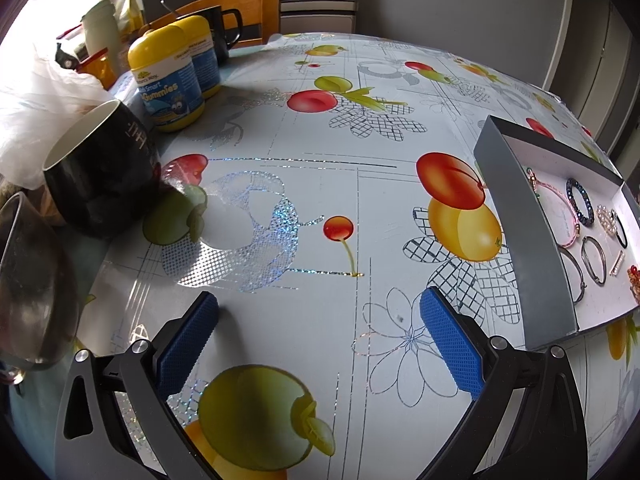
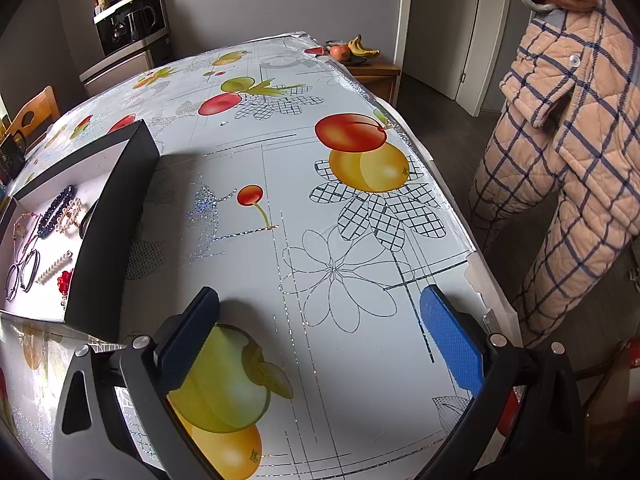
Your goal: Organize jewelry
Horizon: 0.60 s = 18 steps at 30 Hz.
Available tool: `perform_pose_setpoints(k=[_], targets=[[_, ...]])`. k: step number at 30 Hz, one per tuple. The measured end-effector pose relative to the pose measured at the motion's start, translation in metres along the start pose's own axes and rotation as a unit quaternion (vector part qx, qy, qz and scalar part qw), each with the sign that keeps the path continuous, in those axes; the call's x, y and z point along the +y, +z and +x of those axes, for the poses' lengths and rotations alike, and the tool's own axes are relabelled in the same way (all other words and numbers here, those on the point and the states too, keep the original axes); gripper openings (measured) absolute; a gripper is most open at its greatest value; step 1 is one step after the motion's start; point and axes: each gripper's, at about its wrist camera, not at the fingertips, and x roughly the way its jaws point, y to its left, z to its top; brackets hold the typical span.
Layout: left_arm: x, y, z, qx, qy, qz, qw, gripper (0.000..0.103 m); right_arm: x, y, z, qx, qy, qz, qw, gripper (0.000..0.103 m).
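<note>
Both tools are idle over the desk point(image 1: 320, 184) with its fruit-printed white oilcloth. The left hand-held gripper point(image 1: 318, 304) has its 2 blue-padded fingers spread wide with nothing between them, and the right hand-held gripper point(image 2: 320, 300) is equally wide and empty.

The jewelry lies in the shallow grey cardboard box with a white floor point(image 1: 520, 224), which sits to the right of the left tool and to the left of the right one, so between the 2. Inside are a dark beaded bracelet point(image 1: 579, 201), a pink cord bracelet point(image 1: 554, 196), silver bangles point(image 1: 592, 260), a pearl hair clip point(image 1: 607, 218), a small rhinestone bar clip point(image 2: 54, 267) and a red beaded piece point(image 2: 64, 280).

No piece is grasped, so this looks like a pause between placements or the very start or end of sorting. A next move would probably mean swinging 1 gripper over the box wall and narrowing it on a single thin item without snagging neighbours.
</note>
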Motion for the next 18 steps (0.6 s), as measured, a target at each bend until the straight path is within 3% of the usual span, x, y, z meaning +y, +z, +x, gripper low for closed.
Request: perform_pose_setpoints(k=[18], targets=[[-0.0010, -0.0003, 0.0001, 0.000, 0.006, -0.010, 0.9999, 0.101, -0.0002, -0.0001, -0.0001, 0.000, 0.000, 0.000, 1.000, 0.099]])
